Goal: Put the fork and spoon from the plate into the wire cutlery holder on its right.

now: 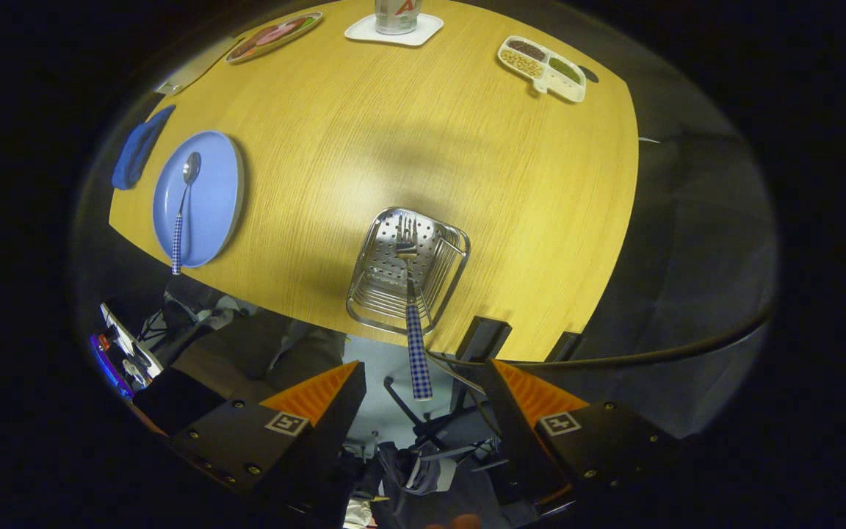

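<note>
The wire cutlery holder (443, 273) stands near the table's front edge, just ahead of my fingers. The fork (415, 330) stands in it, tines down, and its checked handle sticks up out of the basket toward me. My gripper (427, 378) hovers above the holder, open, with the handle's end in the wide gap between the fingers and touching neither. Off to the left lies the blue plate (214, 195) with the spoon (182, 213) on it, bowl away from me and checked handle over the plate's near rim.
A blue cloth (140, 154) lies left of the plate. At the table's far side are a patterned dish (272, 37), a glass on a white coaster (393, 28) and a divided snack tray (544, 67). A black cable (651, 356) runs past the table's front edge.
</note>
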Tool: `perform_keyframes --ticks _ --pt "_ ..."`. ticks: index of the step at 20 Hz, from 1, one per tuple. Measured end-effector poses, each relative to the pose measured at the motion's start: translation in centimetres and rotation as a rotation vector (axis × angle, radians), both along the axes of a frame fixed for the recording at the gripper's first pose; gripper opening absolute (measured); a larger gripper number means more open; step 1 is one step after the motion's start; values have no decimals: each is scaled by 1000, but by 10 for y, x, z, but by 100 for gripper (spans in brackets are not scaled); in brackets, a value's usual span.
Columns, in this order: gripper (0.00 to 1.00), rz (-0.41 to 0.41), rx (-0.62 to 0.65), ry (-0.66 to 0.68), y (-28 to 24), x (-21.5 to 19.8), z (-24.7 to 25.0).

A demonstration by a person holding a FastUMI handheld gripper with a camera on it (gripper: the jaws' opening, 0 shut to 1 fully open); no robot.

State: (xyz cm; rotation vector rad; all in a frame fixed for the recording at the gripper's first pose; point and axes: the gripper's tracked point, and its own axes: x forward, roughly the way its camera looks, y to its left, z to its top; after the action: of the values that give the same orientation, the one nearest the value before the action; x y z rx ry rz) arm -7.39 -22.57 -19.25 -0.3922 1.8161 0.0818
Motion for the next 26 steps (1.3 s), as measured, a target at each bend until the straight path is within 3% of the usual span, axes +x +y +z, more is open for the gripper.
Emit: perform_keyframes --ticks 3,9,12,16,19,26 --pt "97 -14 -25 -106 0 -9 11" --pt "97 -49 7 -260 49 -50 41" --pt "98 -57 -18 -243 75 -83 47" --pt "98 -151 6 -274 109 -115 36" --pt "98 -170 24 -287 135 -125 26" --pt "98 -50 106 -365 205 -93 -3"
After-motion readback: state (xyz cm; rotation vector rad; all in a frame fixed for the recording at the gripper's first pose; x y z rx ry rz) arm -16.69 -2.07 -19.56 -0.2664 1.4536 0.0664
